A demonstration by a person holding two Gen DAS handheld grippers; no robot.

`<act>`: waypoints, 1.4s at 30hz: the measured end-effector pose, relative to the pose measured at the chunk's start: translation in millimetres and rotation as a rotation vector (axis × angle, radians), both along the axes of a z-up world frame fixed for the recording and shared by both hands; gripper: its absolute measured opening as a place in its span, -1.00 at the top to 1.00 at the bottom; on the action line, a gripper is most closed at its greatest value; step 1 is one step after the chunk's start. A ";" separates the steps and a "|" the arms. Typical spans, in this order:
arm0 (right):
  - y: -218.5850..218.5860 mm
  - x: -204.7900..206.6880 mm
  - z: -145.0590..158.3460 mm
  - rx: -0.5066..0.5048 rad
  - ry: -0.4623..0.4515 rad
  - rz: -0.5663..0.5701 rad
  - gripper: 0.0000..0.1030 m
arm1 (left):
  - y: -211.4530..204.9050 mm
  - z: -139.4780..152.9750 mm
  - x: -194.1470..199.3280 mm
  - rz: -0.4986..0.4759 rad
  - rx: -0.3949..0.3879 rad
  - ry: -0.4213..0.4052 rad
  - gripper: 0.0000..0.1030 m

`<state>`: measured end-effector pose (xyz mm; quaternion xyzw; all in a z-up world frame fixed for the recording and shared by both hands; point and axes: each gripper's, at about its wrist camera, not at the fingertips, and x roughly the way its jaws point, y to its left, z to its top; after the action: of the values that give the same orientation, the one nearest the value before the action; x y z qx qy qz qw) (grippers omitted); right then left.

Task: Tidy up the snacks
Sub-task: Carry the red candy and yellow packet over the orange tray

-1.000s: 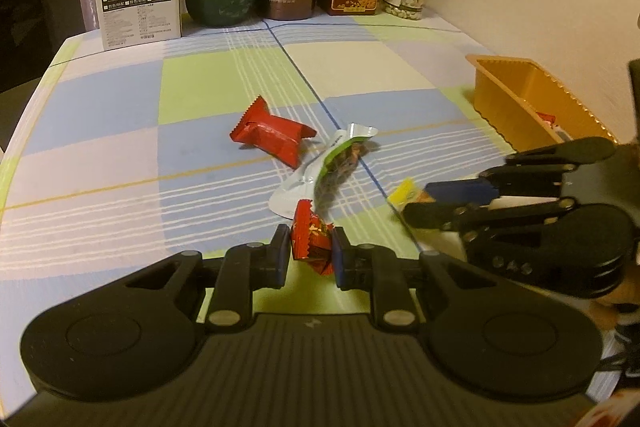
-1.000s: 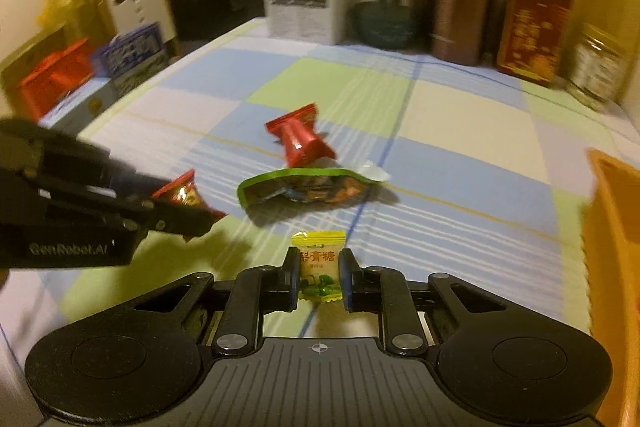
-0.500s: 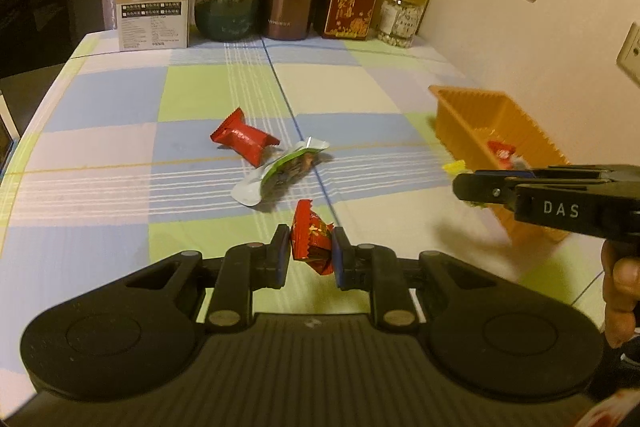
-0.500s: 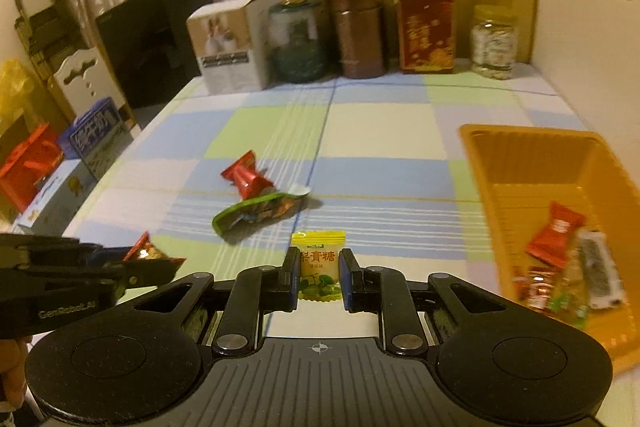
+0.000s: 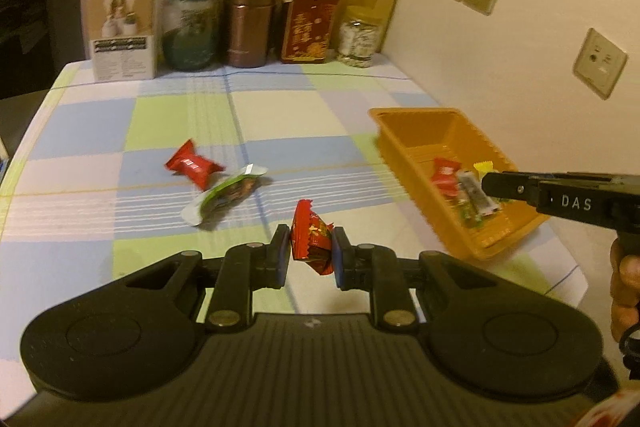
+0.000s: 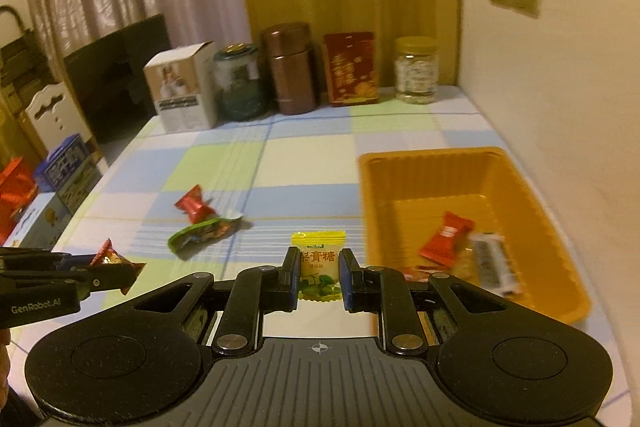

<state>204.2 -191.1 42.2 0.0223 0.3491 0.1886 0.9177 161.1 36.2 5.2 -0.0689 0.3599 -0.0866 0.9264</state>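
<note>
My left gripper (image 5: 307, 253) has its jaws clamped on a red wrapped candy (image 5: 310, 241), held clear above the checked counter (image 5: 100, 227); my right gripper (image 6: 319, 277) has its jaws pinched on a yellow candy packet (image 6: 319, 263) with a green picture on its lower half, and from the left wrist view only a yellow corner of that packet pokes past the right gripper's black tip over the orange tray (image 5: 412, 119). The tray sits by the wall and holds a red candy (image 6: 446, 239), a white-and-black packet (image 6: 490, 263) and more wrappers I can't sort out, partly hidden behind the right fingers (image 6: 356, 281). On the counter lie another red candy (image 5: 192, 165) and, just beside it, a green-and-white snack pouch (image 5: 224, 197) whose print is too blurred to read. At the far edge stand a white box (image 5: 124, 31), a dark green jar (image 5: 192, 27), a brown canister (image 5: 250, 21), a red box (image 5: 310, 27) and a clear jar (image 5: 360, 37). A hand (image 5: 626, 283) is cut off at the right edge
</note>
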 end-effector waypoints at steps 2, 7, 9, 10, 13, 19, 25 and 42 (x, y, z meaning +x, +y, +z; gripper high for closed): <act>-12.4 -3.9 2.3 0.003 0.001 -0.023 0.60 | -9.4 4.6 0.5 -0.017 -0.006 -0.009 0.63; -45.4 -12.5 4.7 0.005 0.012 -0.090 0.60 | -37.3 14.6 5.8 -0.067 -0.014 -0.026 0.63; -56.9 -14.3 5.0 0.004 0.014 -0.114 0.60 | -48.5 18.0 8.3 -0.086 -0.018 -0.032 0.63; -61.8 -15.7 5.3 0.002 0.015 -0.125 0.60 | -53.6 19.8 9.3 -0.093 -0.020 -0.035 0.63; -76.6 -18.9 6.2 -0.004 0.016 -0.156 0.60 | -67.9 23.1 14.0 -0.116 -0.029 -0.039 0.63; -97.5 -19.6 6.0 -0.005 0.021 -0.203 0.60 | -91.2 23.7 22.0 -0.156 -0.034 -0.036 0.63; -109.9 -16.9 2.8 -0.003 0.032 -0.227 0.60 | -112.2 19.5 31.2 -0.189 -0.035 -0.022 0.63; -134.2 10.1 -17.5 0.012 0.067 -0.264 0.60 | -163.6 -6.3 68.8 -0.258 -0.013 0.024 0.63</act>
<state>214.3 -325.3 24.7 0.0797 0.3725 0.0676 0.9221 229.9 -127.3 -1.0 -0.0292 0.3764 -0.2066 0.9027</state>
